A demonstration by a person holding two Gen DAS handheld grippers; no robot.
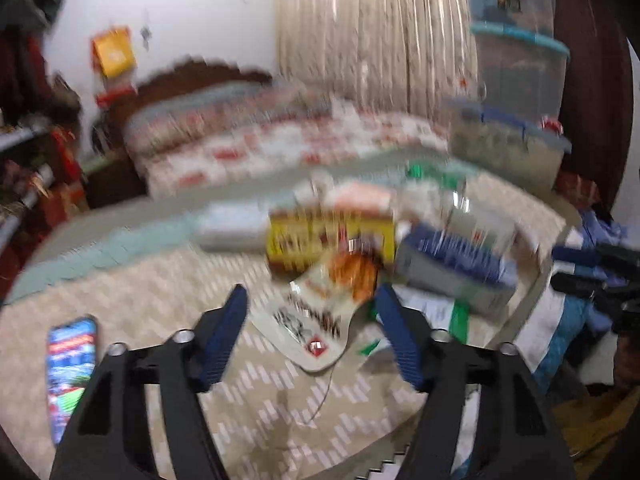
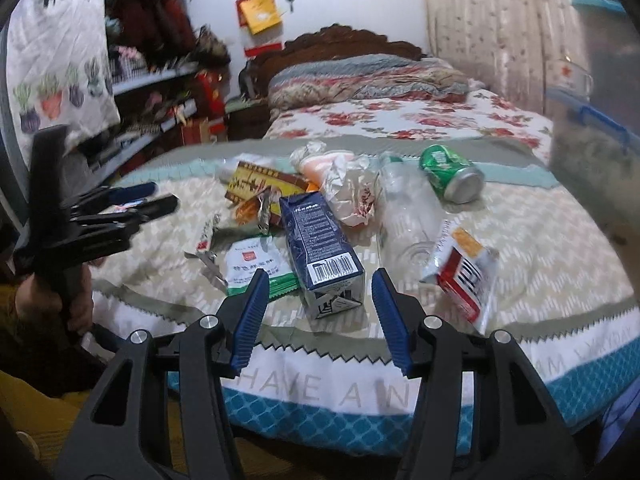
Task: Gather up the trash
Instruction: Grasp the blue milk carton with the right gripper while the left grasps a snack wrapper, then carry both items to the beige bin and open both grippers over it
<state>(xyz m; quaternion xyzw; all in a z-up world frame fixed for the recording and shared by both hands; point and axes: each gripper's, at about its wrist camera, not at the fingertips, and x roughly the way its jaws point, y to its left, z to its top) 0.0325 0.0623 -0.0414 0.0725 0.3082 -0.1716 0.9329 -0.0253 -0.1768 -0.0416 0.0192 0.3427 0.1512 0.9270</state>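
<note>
The blue carton [image 2: 320, 248] is lying amid the trash on the round table [image 2: 540, 248]. The right gripper [image 2: 320, 292] is standing partly open around the carton's near end, pads apart from it. The left gripper [image 1: 310, 312] is hovering partly open, empty, above a white wrapper [image 1: 316, 320] left of the carton.

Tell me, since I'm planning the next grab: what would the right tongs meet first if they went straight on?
Most likely the blue carton, lying on the table right ahead of the open right tongs. Depth is hard to judge, but nothing else shows in between.
</note>
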